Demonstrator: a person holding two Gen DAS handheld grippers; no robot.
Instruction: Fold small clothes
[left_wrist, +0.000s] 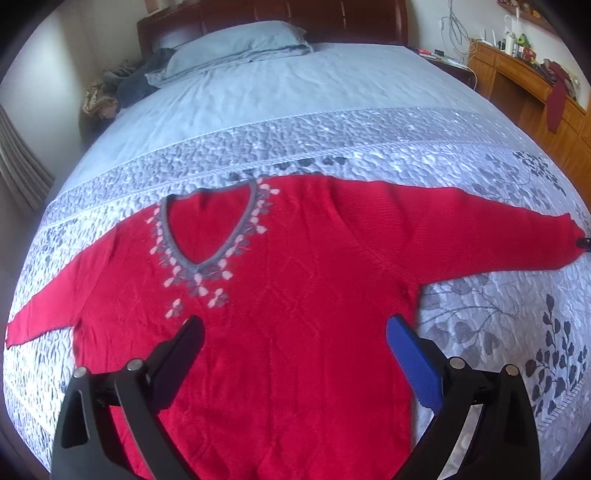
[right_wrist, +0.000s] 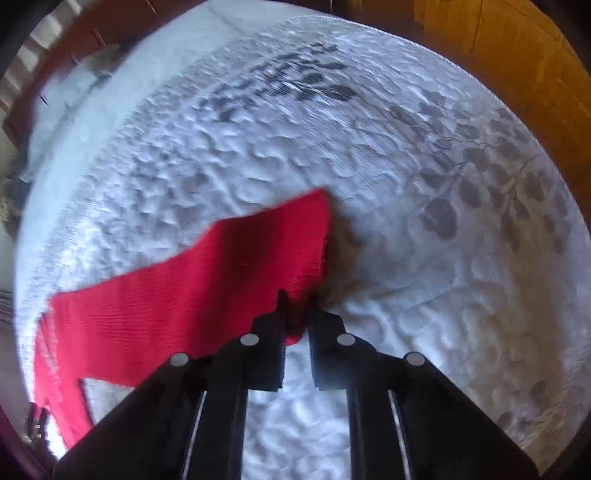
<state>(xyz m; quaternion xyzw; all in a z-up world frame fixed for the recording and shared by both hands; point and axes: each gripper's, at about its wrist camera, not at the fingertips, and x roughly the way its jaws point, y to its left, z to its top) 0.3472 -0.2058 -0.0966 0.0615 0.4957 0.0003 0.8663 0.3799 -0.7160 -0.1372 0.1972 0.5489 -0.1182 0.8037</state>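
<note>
Lay spread flat on the bed (left_wrist: 332, 92), the red sweater (left_wrist: 295, 295). Clenched on the right sleeve cuff (right_wrist: 306, 258), the right tool (right_wrist: 297, 306); gaped wide above the hem, the left tool (left_wrist: 295, 332). First fold in hand, seemingly: sleeve next carried left across the chest.

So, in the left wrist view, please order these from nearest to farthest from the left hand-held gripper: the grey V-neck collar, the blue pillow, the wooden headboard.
1. The grey V-neck collar of the red knitted sweater, just ahead of the open left hand-held gripper, slightly left.
2. The light blue pillow, far up the bed, left of centre.
3. The dark wooden headboard, behind the pillow.
</note>
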